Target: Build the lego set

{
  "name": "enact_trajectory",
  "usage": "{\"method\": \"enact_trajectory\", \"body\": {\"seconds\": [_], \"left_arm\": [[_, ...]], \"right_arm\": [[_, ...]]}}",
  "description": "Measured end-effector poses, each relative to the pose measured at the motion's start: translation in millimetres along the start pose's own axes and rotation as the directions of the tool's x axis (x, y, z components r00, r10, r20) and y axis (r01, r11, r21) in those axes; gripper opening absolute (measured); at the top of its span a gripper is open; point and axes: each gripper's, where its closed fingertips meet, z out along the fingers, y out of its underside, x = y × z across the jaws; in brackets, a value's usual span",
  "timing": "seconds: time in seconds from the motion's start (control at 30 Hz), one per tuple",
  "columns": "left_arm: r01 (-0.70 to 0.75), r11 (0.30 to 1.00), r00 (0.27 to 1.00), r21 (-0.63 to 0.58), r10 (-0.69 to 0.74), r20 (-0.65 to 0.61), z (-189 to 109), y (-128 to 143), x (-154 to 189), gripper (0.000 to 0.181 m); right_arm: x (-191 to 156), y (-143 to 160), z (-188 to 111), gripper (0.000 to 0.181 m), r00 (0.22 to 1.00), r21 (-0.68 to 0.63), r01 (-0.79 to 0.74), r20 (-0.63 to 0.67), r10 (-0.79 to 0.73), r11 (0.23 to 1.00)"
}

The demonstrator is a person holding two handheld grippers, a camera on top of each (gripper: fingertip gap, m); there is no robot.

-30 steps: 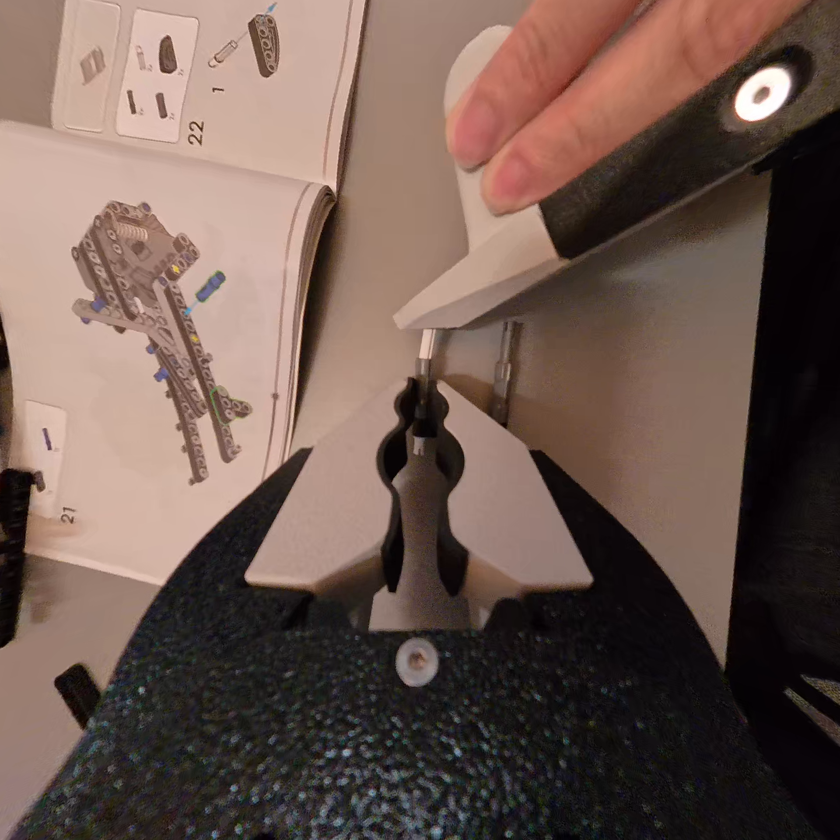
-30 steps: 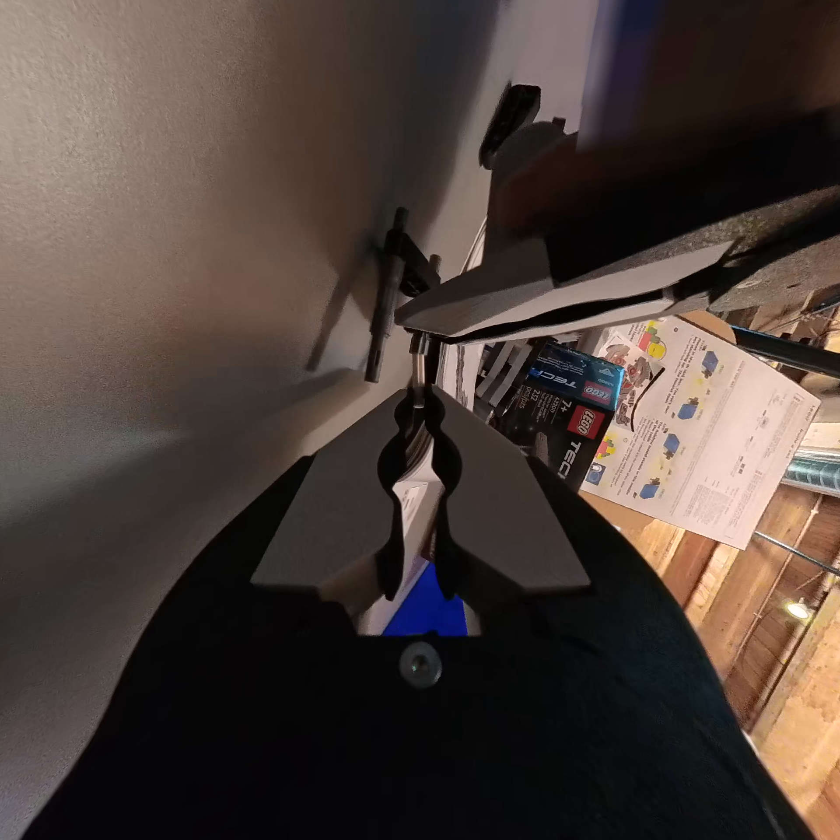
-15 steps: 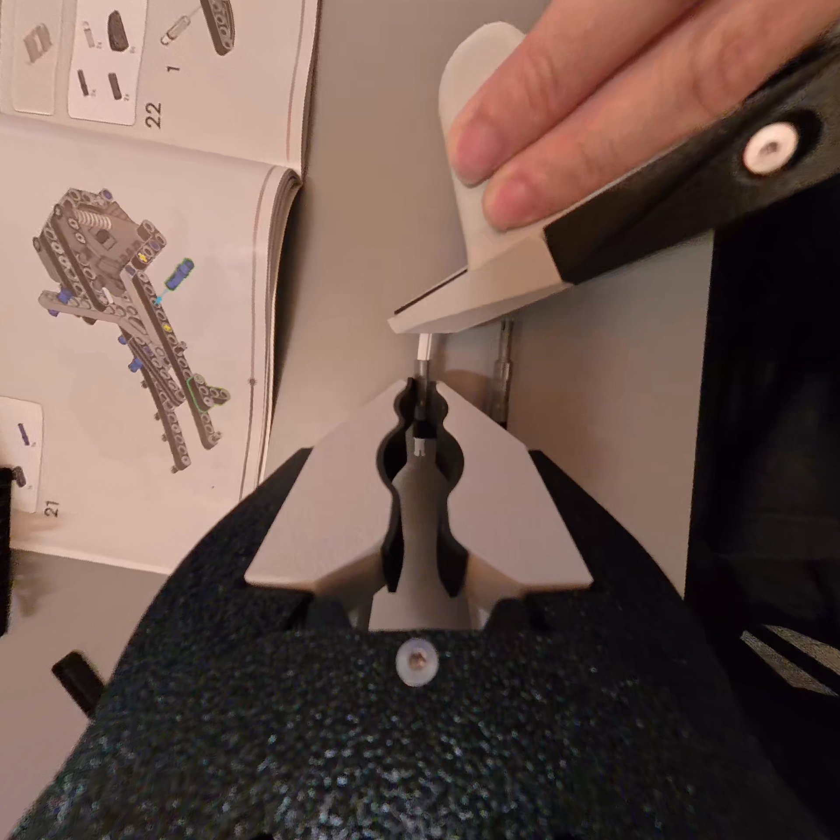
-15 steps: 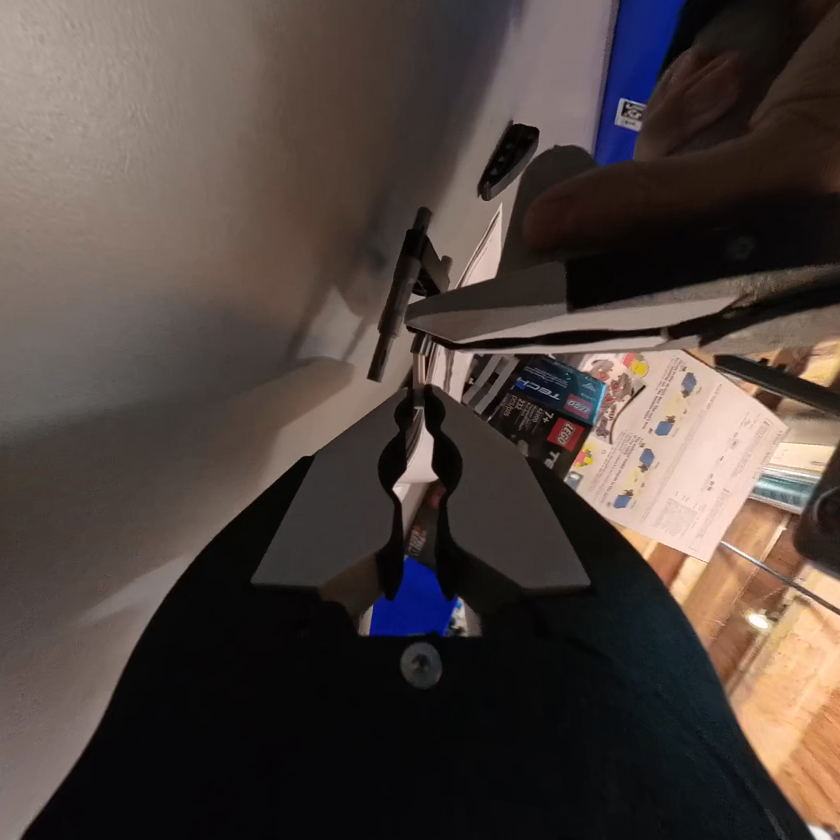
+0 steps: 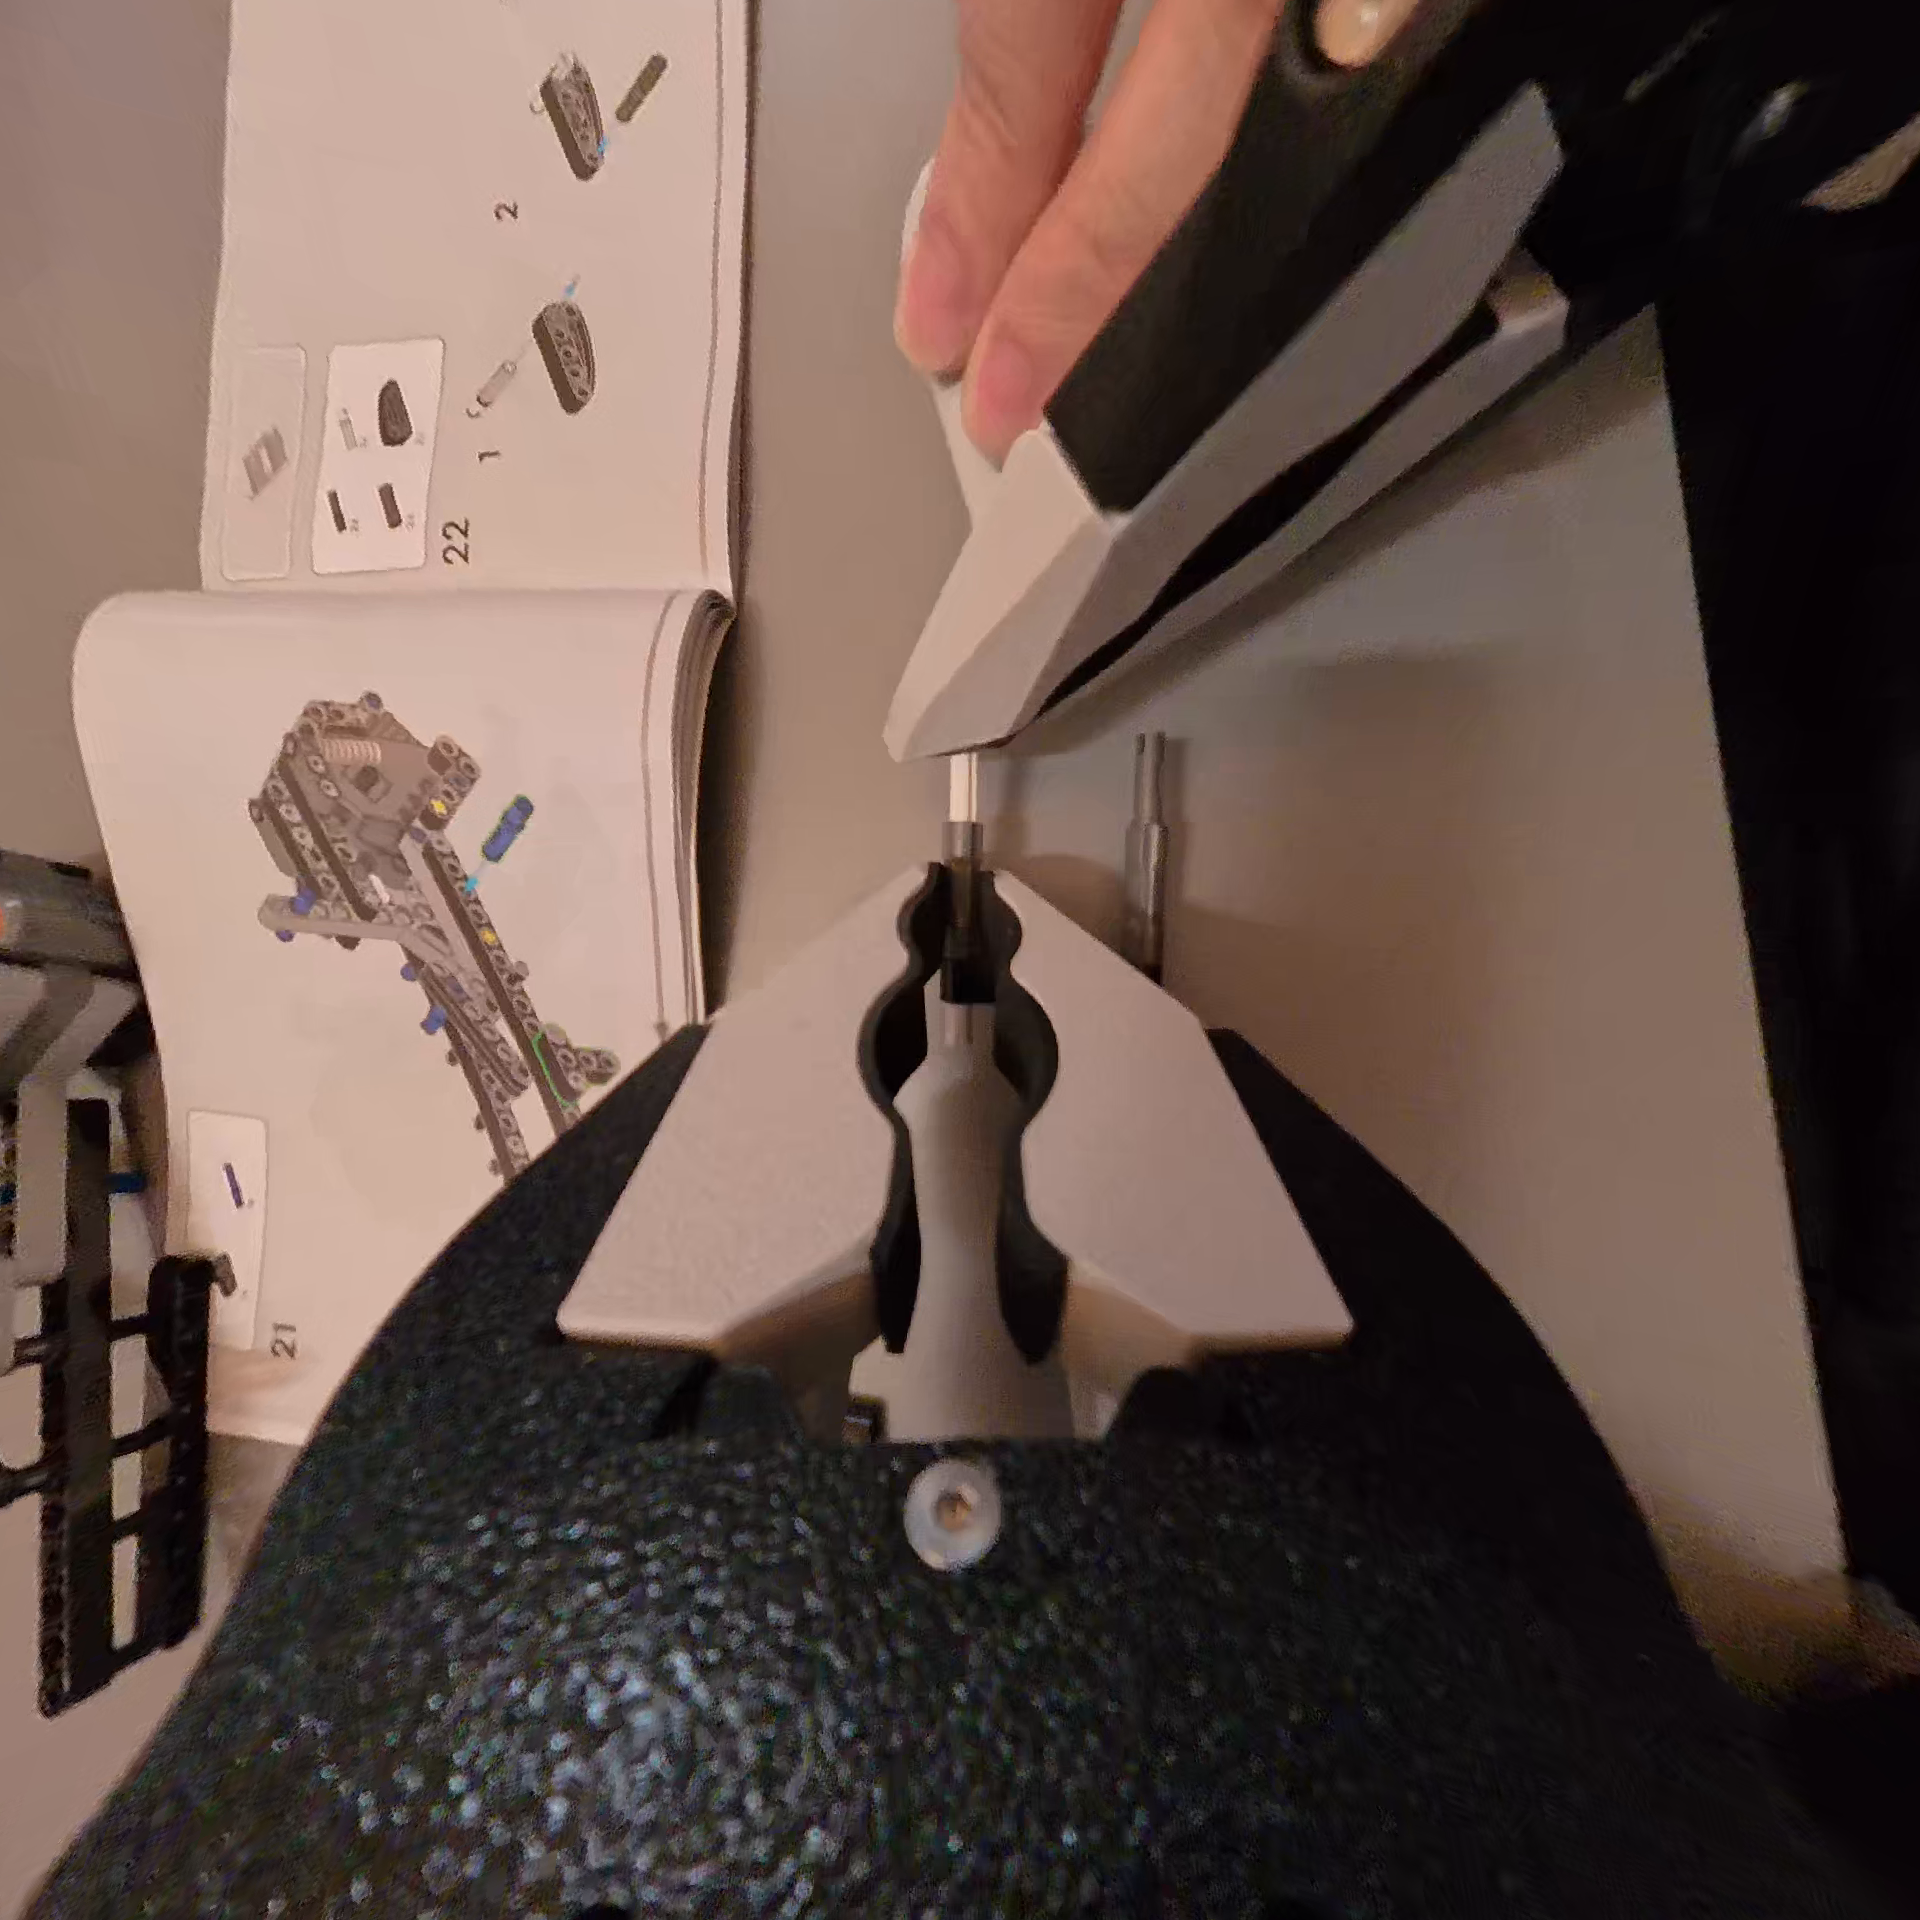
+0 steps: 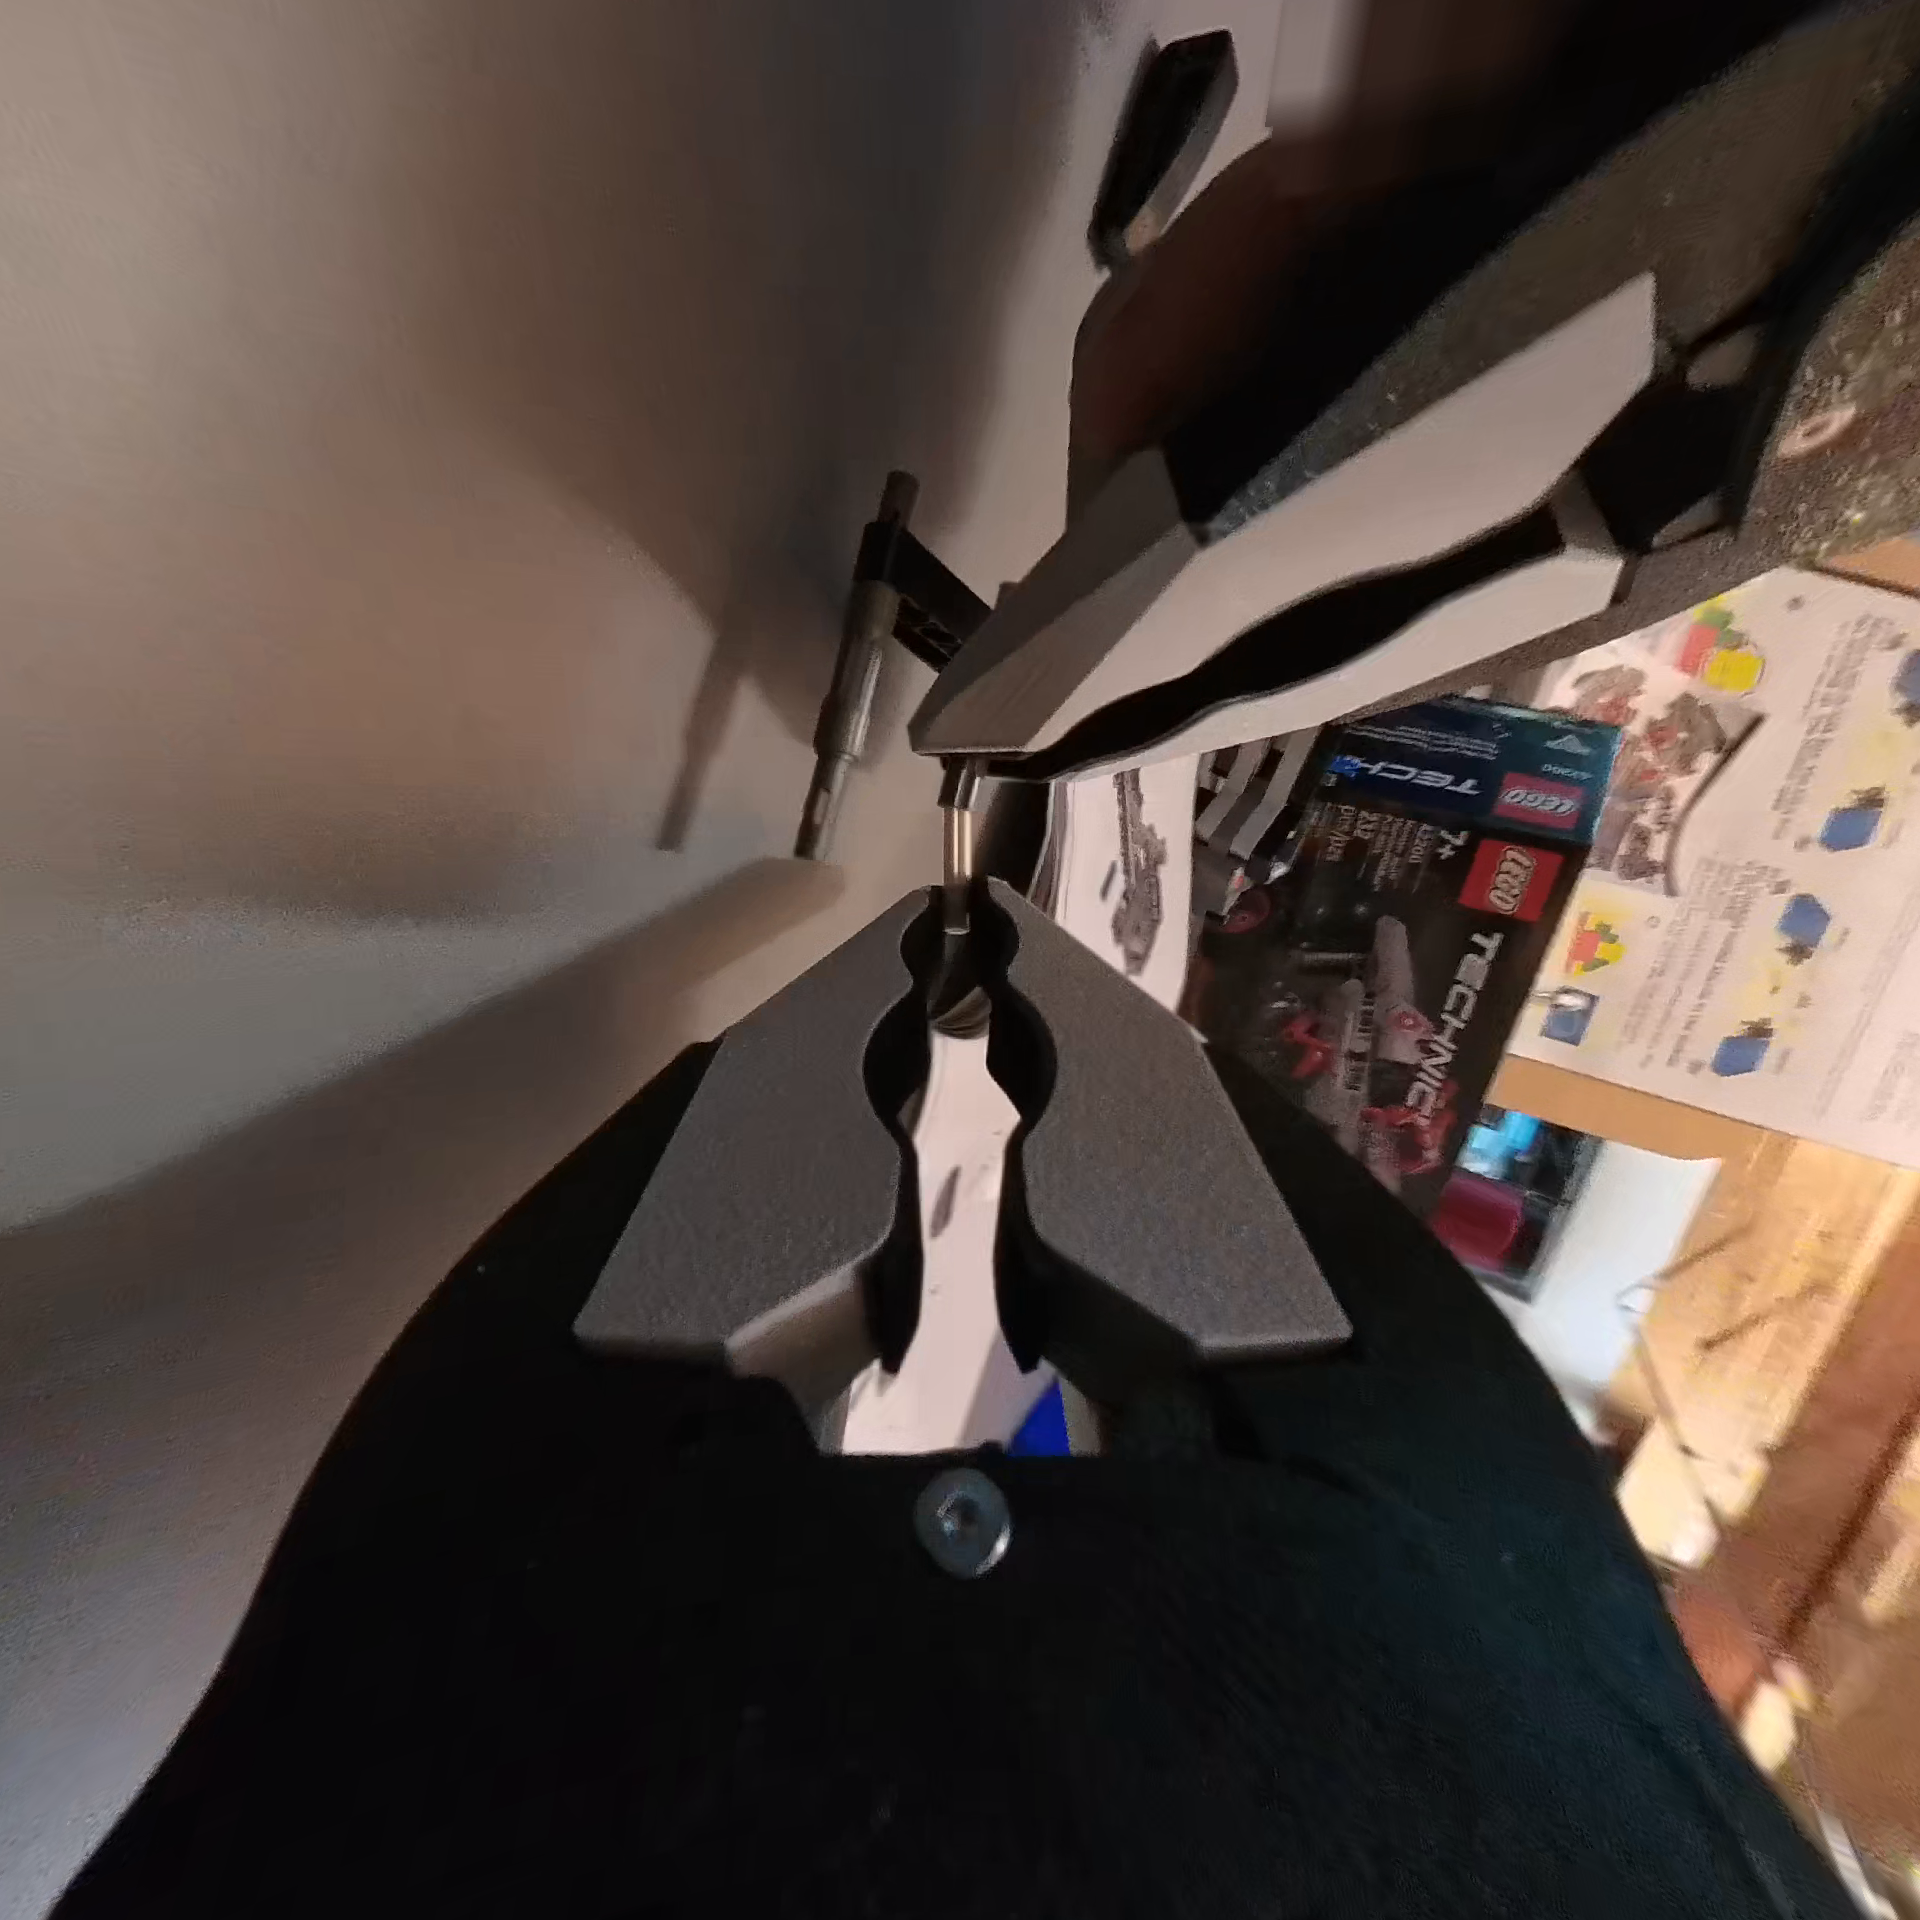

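A thin light-grey axle (image 5: 962, 800) with a dark sleeve (image 5: 960, 914) on it hangs between both grippers above the grey table. My left gripper (image 5: 961, 883) is shut on the sleeve end. My right gripper (image 5: 935, 743) comes in from the upper right with a hand (image 5: 1018, 208) on it, and its tips pinch the bare end. In the right wrist view my right gripper (image 6: 961, 894) is shut on the axle (image 6: 956, 842), and the left gripper (image 6: 945, 743) holds the far end.
An open instruction booklet (image 5: 416, 831) lies to the left, with a partly built black and grey frame (image 5: 73, 1299) beside it. A longer grey axle (image 5: 1148, 831) lies on the table (image 5: 1351, 935) behind the tips. A set box (image 6: 1455, 935) and a leaflet (image 6: 1766, 831) stand farther off. The tips of both grippers are at nearly the same place.
Both grippers stay shut on the axle. The right gripper has swung to a steeper angle, and slightly more bare axle shows between the tips. Both views have shifted over the table.
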Motion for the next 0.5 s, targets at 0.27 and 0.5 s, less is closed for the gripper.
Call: {"method": "enact_trajectory", "body": {"seconds": [0.27,0.5], "left_arm": [[0.004,1.0,1.0,0.026,-0.004,0.011,9,1,-5,0.003],[-0.078,0.995,0.996,0.059,0.076,0.036,9,4,-7,0.003]], "right_arm": [[-8,4,7,0.001,0.978,0.034,-0.2,0.069,0.198,0.979],[-11,1,11,0.001,0.95,0.084,-0.304,0.1,0.296,0.949]]}}
